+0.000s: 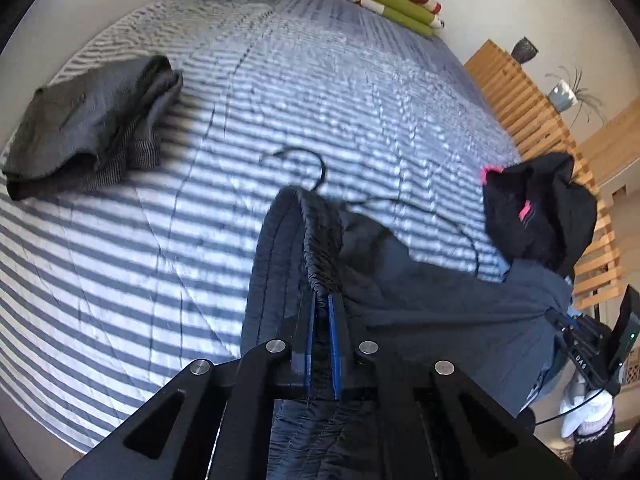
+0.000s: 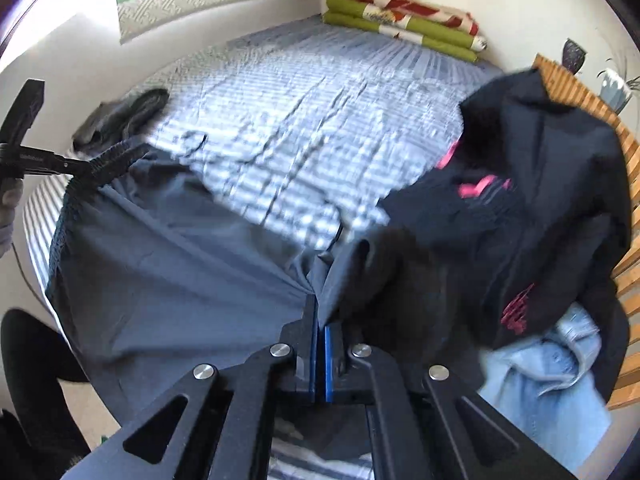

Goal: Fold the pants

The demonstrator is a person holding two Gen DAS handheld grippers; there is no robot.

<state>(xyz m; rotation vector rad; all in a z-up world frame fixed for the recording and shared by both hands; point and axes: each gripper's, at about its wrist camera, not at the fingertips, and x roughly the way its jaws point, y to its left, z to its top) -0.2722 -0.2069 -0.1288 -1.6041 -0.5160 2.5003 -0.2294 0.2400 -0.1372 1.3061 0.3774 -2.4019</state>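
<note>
Dark grey-blue pants [image 2: 168, 264] hang stretched between both grippers above the striped bed [image 2: 304, 120]. In the left wrist view my left gripper [image 1: 322, 300] is shut on the gathered elastic waistband [image 1: 320, 236], and the pants [image 1: 440, 296] run off to the right toward the other gripper [image 1: 560, 322]. In the right wrist view my right gripper [image 2: 320, 308] is shut on a bunched edge of the pants fabric. The left gripper [image 2: 86, 168] shows at the far left there, clamped on the waistband. A thin drawstring [image 1: 460, 228] trails over the bed.
Folded grey pants [image 1: 92, 124] lie at the bed's left. A black garment with pink print [image 2: 540, 208] and light denim [image 2: 560, 384] are heaped at the right by a wooden slatted frame [image 1: 532, 120]. A folded green and red blanket [image 2: 404, 24] lies at the head.
</note>
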